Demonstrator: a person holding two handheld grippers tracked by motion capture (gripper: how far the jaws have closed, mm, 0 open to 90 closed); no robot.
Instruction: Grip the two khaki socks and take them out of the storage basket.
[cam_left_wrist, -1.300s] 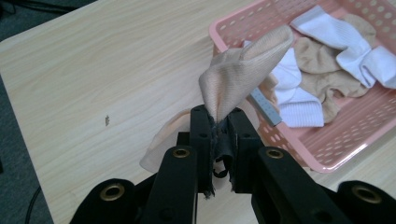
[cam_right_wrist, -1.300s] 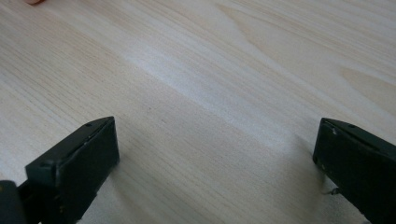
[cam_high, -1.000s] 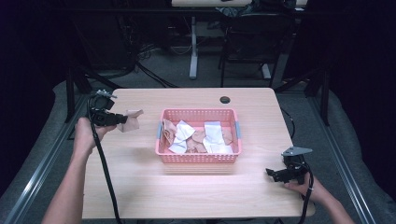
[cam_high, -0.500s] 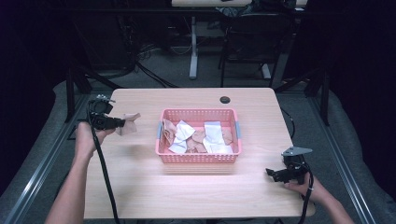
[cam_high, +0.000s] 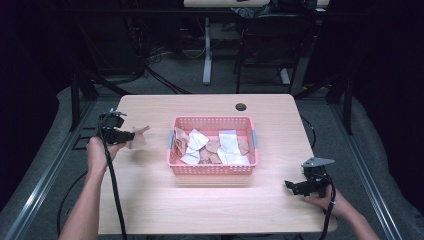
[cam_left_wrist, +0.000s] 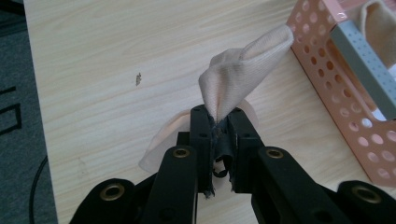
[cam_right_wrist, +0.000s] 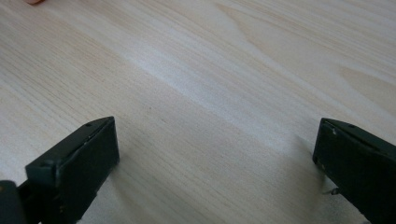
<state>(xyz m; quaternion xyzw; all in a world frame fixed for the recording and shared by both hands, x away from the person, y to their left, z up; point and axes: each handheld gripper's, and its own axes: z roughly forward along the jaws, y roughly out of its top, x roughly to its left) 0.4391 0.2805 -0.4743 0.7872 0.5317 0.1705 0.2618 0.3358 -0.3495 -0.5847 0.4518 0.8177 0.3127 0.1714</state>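
Observation:
A beige sock (cam_left_wrist: 238, 70) is pinched between the jaws of my left gripper (cam_left_wrist: 218, 119), which is shut on it. In the high view that gripper (cam_high: 131, 135) hangs over the left part of the table with the sock (cam_high: 138, 136) drooping from it, left of the pink basket (cam_high: 212, 169). The basket holds several white and beige socks (cam_high: 227, 145). My right gripper (cam_high: 290, 185) rests low at the table's front right corner, its jaws wide apart over bare wood (cam_right_wrist: 210, 140) with nothing between them.
A dark round hole (cam_high: 241, 106) sits near the table's far edge. The basket's pink perforated wall and grey handle (cam_left_wrist: 359, 70) stand close to the right of the held sock. Chairs and desk legs stand beyond the table.
My left gripper with the sock has dropped lower and drawn slightly back toward the person. The right gripper has stayed put.

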